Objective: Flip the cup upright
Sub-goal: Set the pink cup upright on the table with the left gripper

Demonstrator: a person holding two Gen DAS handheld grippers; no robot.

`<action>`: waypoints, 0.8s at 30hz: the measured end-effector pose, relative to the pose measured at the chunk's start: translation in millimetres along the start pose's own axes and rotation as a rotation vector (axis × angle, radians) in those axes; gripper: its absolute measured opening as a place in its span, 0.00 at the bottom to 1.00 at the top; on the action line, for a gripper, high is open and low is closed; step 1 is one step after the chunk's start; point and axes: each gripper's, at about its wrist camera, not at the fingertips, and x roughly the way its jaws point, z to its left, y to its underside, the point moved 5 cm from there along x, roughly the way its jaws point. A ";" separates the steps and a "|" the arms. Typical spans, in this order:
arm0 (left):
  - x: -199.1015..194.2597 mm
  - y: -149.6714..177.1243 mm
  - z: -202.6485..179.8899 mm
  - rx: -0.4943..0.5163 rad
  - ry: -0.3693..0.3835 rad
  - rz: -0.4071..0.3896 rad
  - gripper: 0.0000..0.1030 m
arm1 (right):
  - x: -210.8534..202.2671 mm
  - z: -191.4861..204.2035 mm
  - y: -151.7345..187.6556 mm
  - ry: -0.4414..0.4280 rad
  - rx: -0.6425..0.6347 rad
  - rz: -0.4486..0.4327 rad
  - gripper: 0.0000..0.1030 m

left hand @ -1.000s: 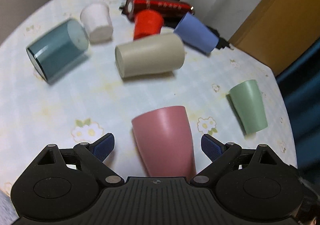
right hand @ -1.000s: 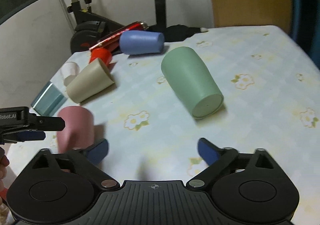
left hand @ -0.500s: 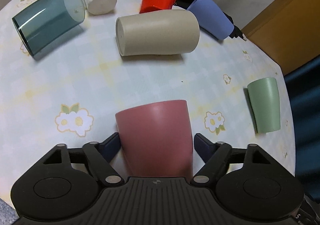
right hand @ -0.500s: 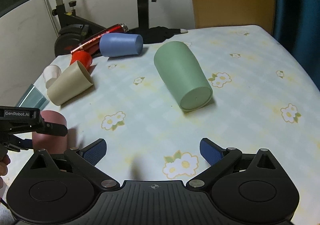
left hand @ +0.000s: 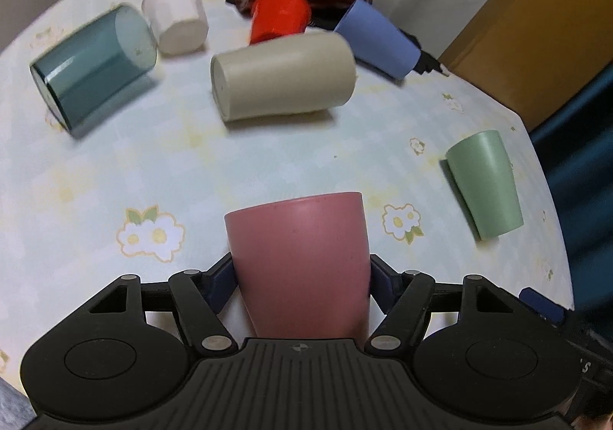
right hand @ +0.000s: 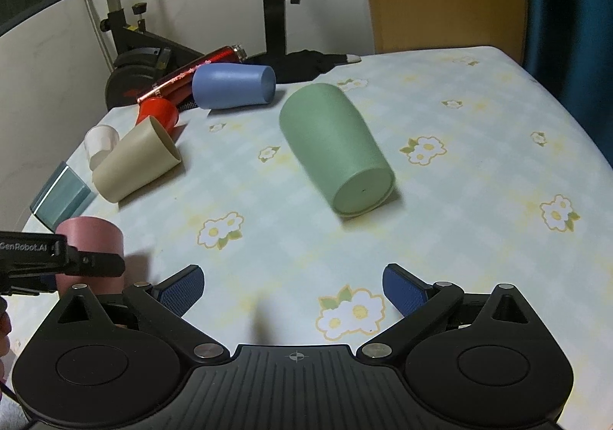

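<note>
The left tongs (left hand: 302, 273) clamp the pink cup (left hand: 300, 261). The right tongs (right hand: 294, 288) gape wide, holding nothing, over the floral bench (right hand: 479, 200), green cup (right hand: 337, 150) ahead.

both wrist views low, sharing table (left hand: 161, 169)

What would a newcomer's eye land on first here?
Probably the pink cup, clamped between the left tongs at the table's near edge. Next, the green cup lying on its side mid-table ahead of the open right tongs, and the toppled cups along the far edge.
</note>
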 end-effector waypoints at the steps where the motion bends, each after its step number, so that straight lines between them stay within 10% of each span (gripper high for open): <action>1: -2.9 -0.3 -2.2 0.017 -0.005 -0.016 0.71 | -0.1 -0.5 0.0 0.000 0.001 0.000 0.96; 12: -17.5 -5.9 -40.2 0.313 -0.109 -0.312 0.70 | 0.7 -2.3 1.4 0.004 0.009 0.000 0.98; 24: -0.6 2.6 -57.2 0.418 -0.131 -0.310 0.70 | 1.5 -5.4 2.3 0.012 0.011 0.001 0.98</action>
